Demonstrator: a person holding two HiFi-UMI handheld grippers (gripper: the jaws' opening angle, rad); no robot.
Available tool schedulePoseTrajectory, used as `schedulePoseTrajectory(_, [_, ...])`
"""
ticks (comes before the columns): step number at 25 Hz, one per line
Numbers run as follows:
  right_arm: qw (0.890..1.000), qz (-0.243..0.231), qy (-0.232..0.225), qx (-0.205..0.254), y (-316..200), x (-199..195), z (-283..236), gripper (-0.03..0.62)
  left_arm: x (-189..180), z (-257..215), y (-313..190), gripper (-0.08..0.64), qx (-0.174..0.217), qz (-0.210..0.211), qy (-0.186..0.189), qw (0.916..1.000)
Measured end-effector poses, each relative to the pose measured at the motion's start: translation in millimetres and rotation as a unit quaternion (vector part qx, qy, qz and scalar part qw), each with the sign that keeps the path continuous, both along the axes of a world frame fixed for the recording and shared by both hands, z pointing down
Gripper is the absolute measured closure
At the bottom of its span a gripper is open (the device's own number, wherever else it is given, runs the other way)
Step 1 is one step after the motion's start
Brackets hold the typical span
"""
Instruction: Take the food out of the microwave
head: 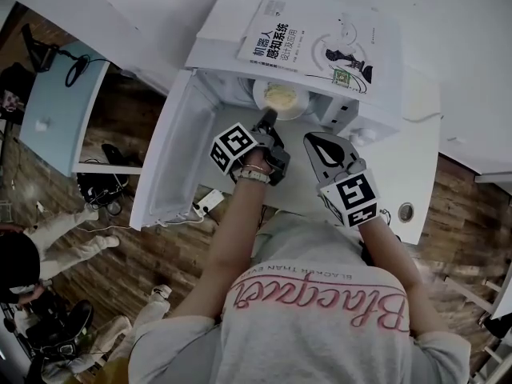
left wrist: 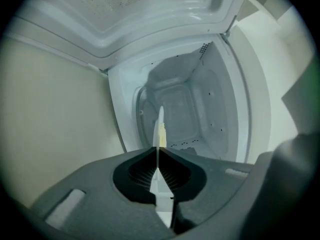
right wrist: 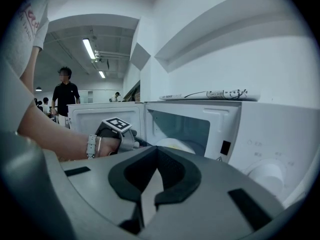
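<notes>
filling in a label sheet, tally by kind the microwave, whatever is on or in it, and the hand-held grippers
microwave: 1
book: 1
plate of food: 1
hand-held grippers, left and right: 2
total: 5

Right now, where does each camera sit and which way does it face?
Head view: on the person's head, facing steeply down at the open microwave and plate; shows shirt, left gripper, right gripper.
Left gripper view: on the left gripper, facing into the microwave; shows its own jaws shut on the plate's rim.
Right gripper view: on the right gripper, facing level at the microwave's front; shows its own shut, empty jaws and the left forearm.
Shared: both the head and right gripper views show the left gripper.
</notes>
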State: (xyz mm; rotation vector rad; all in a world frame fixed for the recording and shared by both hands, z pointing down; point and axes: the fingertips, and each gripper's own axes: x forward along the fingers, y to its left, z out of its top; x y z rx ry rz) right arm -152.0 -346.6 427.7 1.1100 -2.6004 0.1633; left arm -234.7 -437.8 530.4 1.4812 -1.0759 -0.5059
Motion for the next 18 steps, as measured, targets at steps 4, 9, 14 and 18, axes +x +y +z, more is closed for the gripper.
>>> schedulePoseTrajectory(4, [1.0,0.0,-0.003,0.007,5,-1,-4,0.583,0,-10,10,0.541,0.03,-0.011,0.014,0.9994])
schedulePoseTrajectory(9, [1.0,0.008,-0.016,0.008,10,1,-9,0.583,4,-24,27,0.541,0.044,-0.021,0.026,0.9985])
schedulePoseTrajectory(14, [0.999,0.028,-0.033,0.014,11,3,-15,0.584,6,-36,46,0.541,0.046,-0.023,0.039,0.9979])
schedulePoseTrajectory(18, [0.998,0.04,-0.038,0.02,12,5,-18,0.584,4,-46,58,0.541,0.047,-0.034,0.049,0.9971])
